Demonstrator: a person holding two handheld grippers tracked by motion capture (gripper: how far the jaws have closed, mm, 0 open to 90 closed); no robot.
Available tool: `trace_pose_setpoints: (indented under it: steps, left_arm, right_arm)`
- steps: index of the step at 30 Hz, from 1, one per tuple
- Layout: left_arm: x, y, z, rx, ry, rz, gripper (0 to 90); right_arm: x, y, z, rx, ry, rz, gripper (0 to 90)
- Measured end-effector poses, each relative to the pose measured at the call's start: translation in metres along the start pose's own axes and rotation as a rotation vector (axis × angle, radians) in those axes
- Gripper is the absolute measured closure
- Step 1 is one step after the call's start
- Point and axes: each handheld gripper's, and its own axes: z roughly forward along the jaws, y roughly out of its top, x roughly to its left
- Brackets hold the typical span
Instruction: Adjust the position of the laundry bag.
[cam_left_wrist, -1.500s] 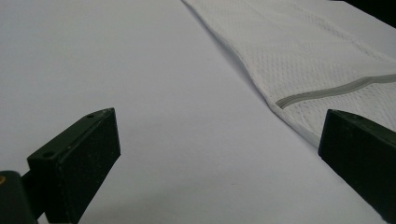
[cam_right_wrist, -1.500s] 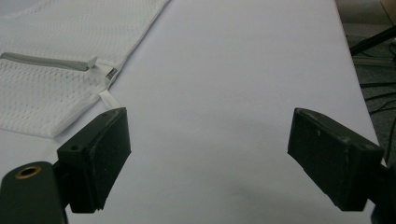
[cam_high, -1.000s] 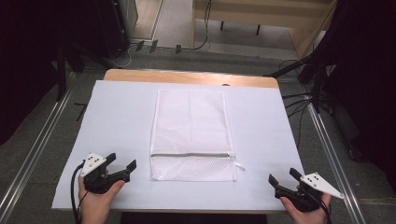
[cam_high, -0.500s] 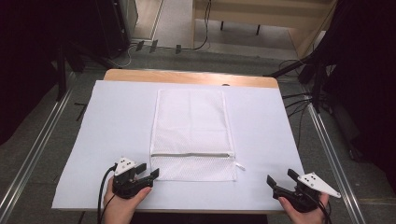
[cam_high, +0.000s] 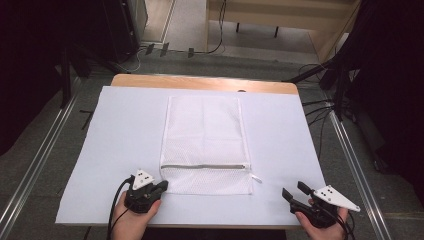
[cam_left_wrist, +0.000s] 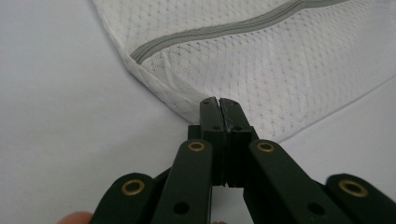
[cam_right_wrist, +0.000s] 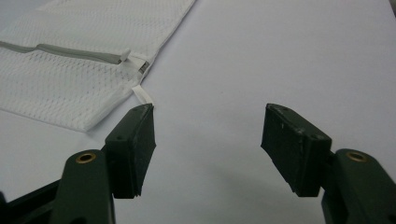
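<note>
**A:** What have I got on the table (cam_high: 125, 125)?

**B:** From the high view I see a white mesh bag (cam_high: 205, 142) lying flat in the middle of a white sheet, long side running near to far. Its grey zipper (cam_high: 202, 167) runs left to right across the near part, with the white pull tab (cam_right_wrist: 143, 94) sticking out at the right end.

**A:** And my left gripper (cam_high: 161, 186)?

**B:** It sits at the bag's near left corner. In the left gripper view my jaws are pressed together with no gap, and their tips meet the mesh right at the corner edge. I cannot tell whether any fabric is actually pinched between them.

**A:** The right gripper (cam_high: 295, 191)?

**B:** It is at the near right of the table, well apart from the bag. In the right gripper view my jaws stand wide apart with nothing between them, just bare sheet. The pull tab lies just beyond my left-hand jaw tip.
</note>
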Motion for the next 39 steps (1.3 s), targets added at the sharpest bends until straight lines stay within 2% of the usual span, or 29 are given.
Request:
trace_pose_setpoints:
  steps: [3, 6, 8, 10, 11, 12, 21, 25, 26, 27, 29, 30, 31, 32, 33, 34, 35, 37, 39]
  left_arm:
    - [0.003, -0.004, -0.007, 0.007, -0.041, -0.009, 90.0]
    - [0.007, -0.011, -0.016, 0.024, -0.049, -0.012, 90.0]
    - [0.012, -0.014, -0.021, 0.027, -0.033, 0.005, 90.0]
    - [0.014, -0.015, -0.023, 0.023, -0.037, 0.003, 90.0]
    - [0.019, -0.017, -0.028, 0.026, -0.048, -0.011, 90.0]
    - [0.020, -0.019, -0.029, 0.024, -0.054, -0.021, 90.0]
    - [0.014, -0.029, -0.037, 0.040, -0.069, -0.016, 90.0]
    - [0.013, -0.030, -0.038, 0.031, -0.108, -0.009, 88.4]
    - [0.014, -0.030, -0.039, 0.009, -0.121, -0.012, 84.3]
    - [0.014, -0.029, -0.040, -0.013, -0.118, -0.023, 75.3]
    - [0.014, -0.027, -0.042, -0.063, -0.074, -0.006, 57.5]
    - [0.014, -0.027, -0.042, -0.063, -0.074, -0.006, 50.4]
    - [0.015, -0.026, -0.045, -0.085, -0.031, 0.015, 44.0]
    - [0.015, -0.026, -0.045, -0.085, -0.031, 0.015, 41.2]
    - [0.017, -0.025, -0.046, -0.120, -0.004, 0.018, 34.9]
    - [0.017, -0.025, -0.046, -0.120, -0.004, 0.018, 31.0]
    - [0.017, -0.022, -0.048, -0.152, 0.021, 0.019, 25.1]
    - [0.018, -0.020, -0.049, -0.175, 0.019, 0.028, 23.3]
    - [0.019, -0.017, -0.049, -0.191, 0.024, 0.027, 19.9]
  right_arm:
    - [0.000, 0.000, 0.001, -0.001, -0.002, 0.000, 35.5]
    - [0.000, 0.000, 0.001, -0.007, 0.004, 0.001, 35.3]
    - [0.000, 0.000, 0.001, -0.007, 0.004, 0.003, 35.4]
    - [0.000, 0.000, 0.002, -0.007, 0.013, 0.007, 36.0]
    - [-0.002, 0.001, 0.004, -0.004, 0.043, 0.023, 36.3]
    - [-0.002, 0.001, 0.004, -0.005, 0.046, 0.021, 36.3]
    - [-0.001, 0.001, 0.004, -0.011, 0.039, 0.021, 34.5]
    - [0.000, 0.001, 0.006, -0.014, 0.035, 0.020, 34.0]
    - [0.000, 0.001, 0.006, -0.014, 0.035, 0.020, 34.1]
    - [0.000, 0.001, 0.006, -0.018, 0.038, 0.017, 34.8]
    - [0.002, 0.001, 0.007, -0.032, 0.040, 0.022, 34.7]
    - [0.003, 0.001, 0.007, -0.039, 0.039, 0.020, 35.1]
    - [0.004, 0.001, 0.007, -0.039, 0.049, 0.014, 36.2]
    - [0.006, 0.001, 0.007, -0.037, 0.058, 0.020, 36.9]
    - [0.008, 0.000, 0.008, -0.036, 0.068, 0.025, 37.7]
    - [0.008, 0.000, 0.008, -0.036, 0.068, 0.025, 37.7]
    - [0.012, 0.000, 0.009, -0.037, 0.074, 0.032, 39.2]
    - [0.015, 0.001, 0.010, -0.042, 0.096, 0.042, 39.9]
    - [0.019, 0.001, 0.011, -0.043, 0.097, 0.035, 40.6]
